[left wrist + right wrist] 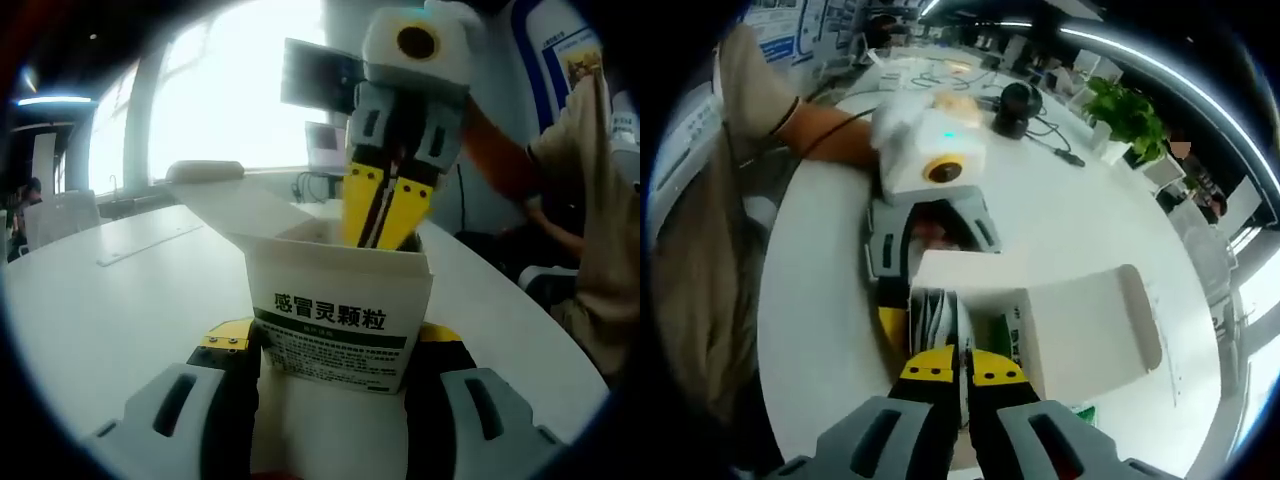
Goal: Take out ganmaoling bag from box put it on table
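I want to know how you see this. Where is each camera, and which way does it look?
Left gripper view: rides on the left tongs, which clamp the box; faces the right tongs and the person's arm.
Right gripper view: rides on the right tongs, looking down into the box; a sleeve shows.
Both show the box and the table.

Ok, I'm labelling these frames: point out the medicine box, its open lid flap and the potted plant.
medicine box (335,320), left gripper view, printed front face.
lid flap (1090,330), right gripper view, middle of the flap.
potted plant (1125,118), right gripper view, leaves.
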`<state>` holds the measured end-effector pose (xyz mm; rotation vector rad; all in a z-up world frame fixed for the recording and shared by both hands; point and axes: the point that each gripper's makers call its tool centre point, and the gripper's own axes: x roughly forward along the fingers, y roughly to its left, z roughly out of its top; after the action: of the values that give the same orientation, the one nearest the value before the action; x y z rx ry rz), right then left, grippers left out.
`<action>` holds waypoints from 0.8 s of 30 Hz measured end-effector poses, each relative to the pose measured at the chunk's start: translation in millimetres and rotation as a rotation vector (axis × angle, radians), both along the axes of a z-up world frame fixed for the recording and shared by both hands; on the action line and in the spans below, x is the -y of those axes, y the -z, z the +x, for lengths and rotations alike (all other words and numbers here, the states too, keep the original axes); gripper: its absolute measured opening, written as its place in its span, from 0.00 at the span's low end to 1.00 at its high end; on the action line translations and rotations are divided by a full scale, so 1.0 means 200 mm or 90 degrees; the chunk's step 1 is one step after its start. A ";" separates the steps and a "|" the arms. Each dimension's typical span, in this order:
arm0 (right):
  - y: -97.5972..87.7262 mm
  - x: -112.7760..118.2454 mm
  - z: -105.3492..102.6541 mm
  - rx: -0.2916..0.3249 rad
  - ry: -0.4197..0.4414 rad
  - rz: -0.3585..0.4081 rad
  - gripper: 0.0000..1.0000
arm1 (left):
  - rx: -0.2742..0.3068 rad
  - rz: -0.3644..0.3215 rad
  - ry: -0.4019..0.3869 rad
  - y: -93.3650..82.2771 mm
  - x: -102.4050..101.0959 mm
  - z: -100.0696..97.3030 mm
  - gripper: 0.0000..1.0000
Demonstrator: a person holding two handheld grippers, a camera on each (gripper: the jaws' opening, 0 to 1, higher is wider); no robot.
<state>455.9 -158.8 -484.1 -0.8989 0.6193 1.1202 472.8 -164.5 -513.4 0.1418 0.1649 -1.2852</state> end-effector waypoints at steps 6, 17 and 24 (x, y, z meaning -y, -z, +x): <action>0.02 0.01 0.02 -0.015 0.028 0.001 0.00 | -0.001 0.000 0.000 0.00 0.00 0.00 0.49; -0.07 0.03 0.03 -0.017 0.055 0.055 0.00 | -0.001 0.000 -0.001 0.00 0.00 0.00 0.49; -0.20 0.06 0.04 -0.020 0.103 0.148 0.00 | -0.001 0.001 -0.001 0.00 0.00 0.00 0.49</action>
<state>464.8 -170.6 -444.2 -0.6220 0.5643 1.0379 472.7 -164.9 -513.4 0.1411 0.1674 -1.2842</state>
